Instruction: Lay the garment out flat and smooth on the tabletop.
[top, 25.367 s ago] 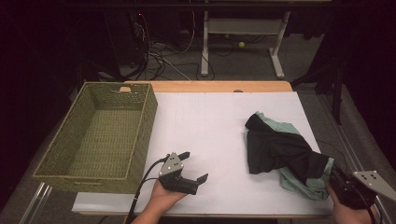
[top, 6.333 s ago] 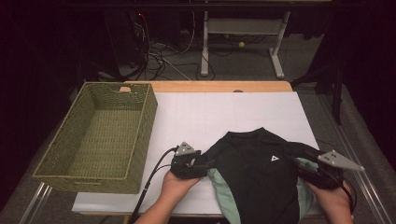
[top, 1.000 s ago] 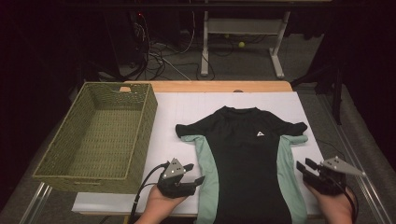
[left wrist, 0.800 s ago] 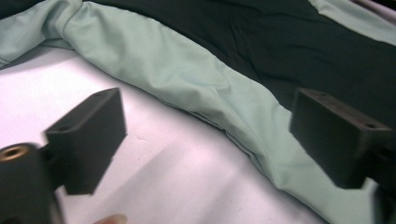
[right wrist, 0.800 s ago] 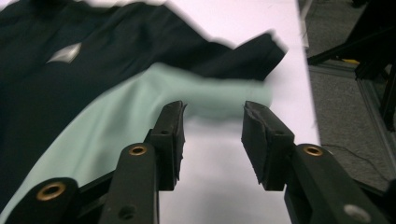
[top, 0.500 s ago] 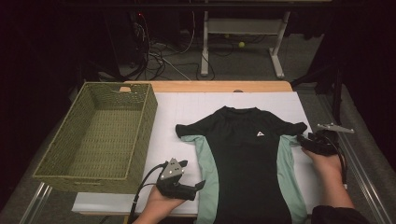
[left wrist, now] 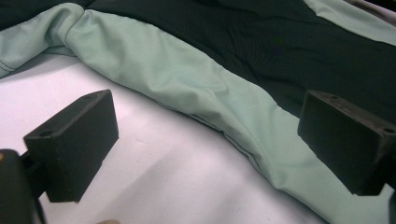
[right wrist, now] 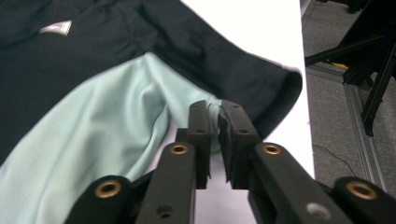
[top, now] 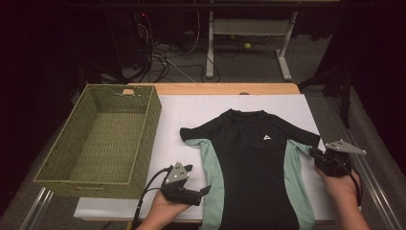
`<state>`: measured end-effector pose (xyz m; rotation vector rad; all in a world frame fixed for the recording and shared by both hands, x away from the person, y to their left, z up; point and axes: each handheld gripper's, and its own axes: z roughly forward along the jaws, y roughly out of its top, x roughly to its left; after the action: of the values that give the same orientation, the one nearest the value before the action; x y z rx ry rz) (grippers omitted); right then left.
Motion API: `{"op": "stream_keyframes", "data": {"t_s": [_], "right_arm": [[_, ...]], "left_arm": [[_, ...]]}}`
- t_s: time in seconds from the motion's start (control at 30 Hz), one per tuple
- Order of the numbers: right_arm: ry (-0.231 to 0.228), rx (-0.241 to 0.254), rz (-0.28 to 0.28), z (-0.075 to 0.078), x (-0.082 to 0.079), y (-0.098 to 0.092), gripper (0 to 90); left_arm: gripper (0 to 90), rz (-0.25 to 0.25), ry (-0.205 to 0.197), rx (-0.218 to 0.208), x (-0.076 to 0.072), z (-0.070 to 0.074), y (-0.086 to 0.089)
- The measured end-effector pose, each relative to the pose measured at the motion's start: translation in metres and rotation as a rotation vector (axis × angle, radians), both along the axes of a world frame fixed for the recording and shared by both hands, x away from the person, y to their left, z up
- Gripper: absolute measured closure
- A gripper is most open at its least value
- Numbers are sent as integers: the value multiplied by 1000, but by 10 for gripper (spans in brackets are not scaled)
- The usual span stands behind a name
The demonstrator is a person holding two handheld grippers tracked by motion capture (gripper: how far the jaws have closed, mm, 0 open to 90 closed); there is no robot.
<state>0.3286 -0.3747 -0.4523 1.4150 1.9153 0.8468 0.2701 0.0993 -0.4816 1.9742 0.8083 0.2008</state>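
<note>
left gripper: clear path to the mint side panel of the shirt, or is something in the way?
Probably yes. The left gripper sits open on the white table right beside the shirt, and its mint side panel lies flat ahead of the fingers with nothing between them.

Lab: floor cables (top: 167, 52), dark surroundings

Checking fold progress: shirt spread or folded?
Spread. The shirt lies flat on the table, both sleeves out, nothing folded over.
</note>
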Motion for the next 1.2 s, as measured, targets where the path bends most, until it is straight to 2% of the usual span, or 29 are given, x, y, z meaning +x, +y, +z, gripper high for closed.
{"op": "stream_keyframes", "data": {"t_s": [0.2,0.3,0.37,0.5,0.63,0.67,0.8,0.87,0.97,1.03,1.07,1.2], "right_arm": [[-25,38,-2,-3,-12,-3,633],[-79,75,7,4,-23,-1,506],[-109,109,28,8,-34,3,396],[-149,154,69,12,-56,13,225],[-154,177,124,7,-71,27,27],[-154,181,133,6,-72,30,4],[-138,190,192,-2,-77,38,0],[-130,195,207,-4,-77,40,0],[-129,200,229,-5,-77,44,1],[-134,197,235,-4,-77,46,4],[-132,196,238,-4,-77,46,5],[-119,199,238,-6,-74,47,11]], "left_arm": [[28,4,1,-8,0,0,1],[26,8,25,-15,3,0,2],[25,29,41,-16,7,2,1],[26,83,38,9,23,6,-3],[26,123,60,3,46,13,-8],[26,135,60,7,52,15,-9],[27,216,58,10,76,22,-9],[29,268,66,19,89,24,-4],[56,338,59,48,100,22,3],[131,373,97,47,107,16,7],[139,384,117,47,110,13,8],[266,378,168,88,119,3,6]]}}
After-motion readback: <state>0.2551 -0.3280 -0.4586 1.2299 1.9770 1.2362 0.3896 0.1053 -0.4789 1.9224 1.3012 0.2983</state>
